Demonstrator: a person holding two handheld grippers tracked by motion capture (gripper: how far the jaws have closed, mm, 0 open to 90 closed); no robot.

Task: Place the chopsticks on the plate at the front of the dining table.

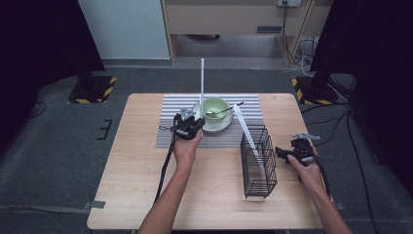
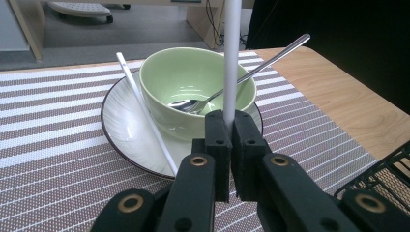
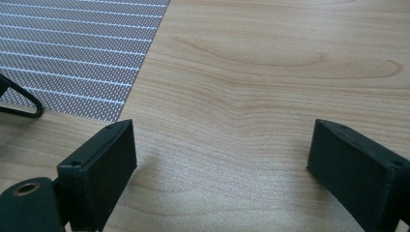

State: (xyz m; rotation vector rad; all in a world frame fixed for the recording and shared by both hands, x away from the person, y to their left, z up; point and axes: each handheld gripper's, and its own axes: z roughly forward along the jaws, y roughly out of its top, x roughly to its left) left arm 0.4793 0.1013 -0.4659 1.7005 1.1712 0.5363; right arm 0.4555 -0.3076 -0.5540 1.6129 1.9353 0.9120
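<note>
Centre of the high view — left gripper [image 1: 191, 122] clamped on a thin white plastic chopstick [image 1: 202, 83] standing upright beside the pale green ceramic bowl [image 1: 215, 108]. Lower right — right gripper [image 1: 285, 152], jaws spread wide, empty, forearm angled in over bare wooden table [image 1: 136, 185].

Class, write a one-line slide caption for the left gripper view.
Left gripper clamps an upright white chopstick before a green bowl holding a spoon.

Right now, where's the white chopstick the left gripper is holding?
The white chopstick stands upright, clamped in the left gripper, just in front of the green bowl on the striped mat.
</note>
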